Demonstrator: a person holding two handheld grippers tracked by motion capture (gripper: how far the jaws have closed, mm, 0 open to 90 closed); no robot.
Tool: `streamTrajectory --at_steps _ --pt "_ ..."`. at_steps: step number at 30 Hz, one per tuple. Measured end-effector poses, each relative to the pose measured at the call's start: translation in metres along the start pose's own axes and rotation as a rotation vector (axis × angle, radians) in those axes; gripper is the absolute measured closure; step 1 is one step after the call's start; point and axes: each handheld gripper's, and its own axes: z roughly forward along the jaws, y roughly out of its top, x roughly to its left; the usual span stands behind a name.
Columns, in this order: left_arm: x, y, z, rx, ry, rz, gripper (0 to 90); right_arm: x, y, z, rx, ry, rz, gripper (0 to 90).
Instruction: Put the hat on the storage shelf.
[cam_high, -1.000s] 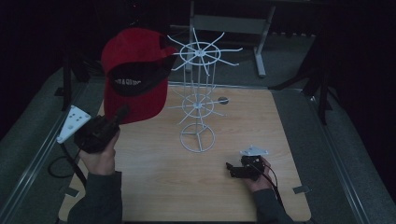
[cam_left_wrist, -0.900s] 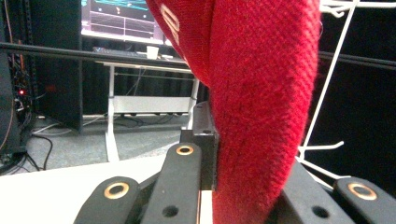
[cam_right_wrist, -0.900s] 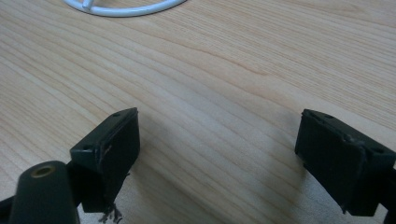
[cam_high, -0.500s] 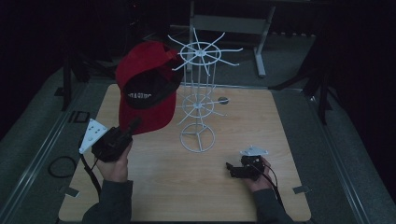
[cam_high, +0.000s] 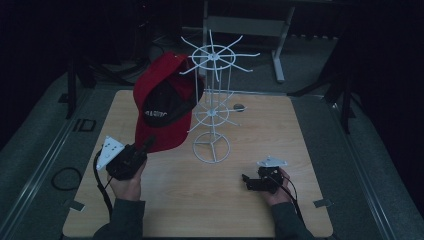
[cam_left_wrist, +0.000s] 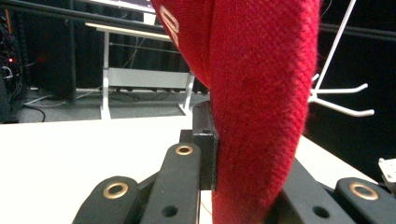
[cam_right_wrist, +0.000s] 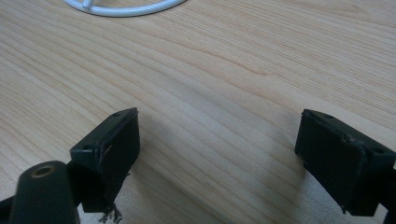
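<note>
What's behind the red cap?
Behind the red cap stands the white wire rack, its upper hooks poking out at the cap's right. The cap covers some hooks, so whether it touches one cannot be seen.

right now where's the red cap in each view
High view: the red cap hangs left of centre, against the white wire rack, its edge in the left gripper.
Left gripper view: it fills the centre and top, pinched between the jaws.
Right gripper view: not in it.
Shared landmark: the white wire rack, and the wooden table.
</note>
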Motion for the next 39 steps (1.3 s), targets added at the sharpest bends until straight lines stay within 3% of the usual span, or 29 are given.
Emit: streamTrajectory --at_steps 13,17,23,27,39 --pt "-0.003 -0.012 0.006 0.038 -0.031 0.015 82.4 0.000 0.000 0.000 0.000 0.001 0.001 13.7" --pt "-0.001 -0.011 0.008 0.047 -0.032 0.000 66.8 0.000 0.000 0.000 0.000 0.000 0.000 13.7" --pt "0.003 -0.011 0.010 0.084 -0.019 -0.009 51.0 0.000 0.000 0.000 0.000 0.000 -0.002 13.7" --pt "0.006 -0.013 0.009 0.105 -0.003 -0.006 45.2 0.000 0.000 0.000 0.001 0.000 -0.003 13.7" --pt "0.015 -0.022 0.004 0.108 0.049 -0.003 33.3 0.000 0.000 0.000 0.003 0.000 -0.004 13.7"
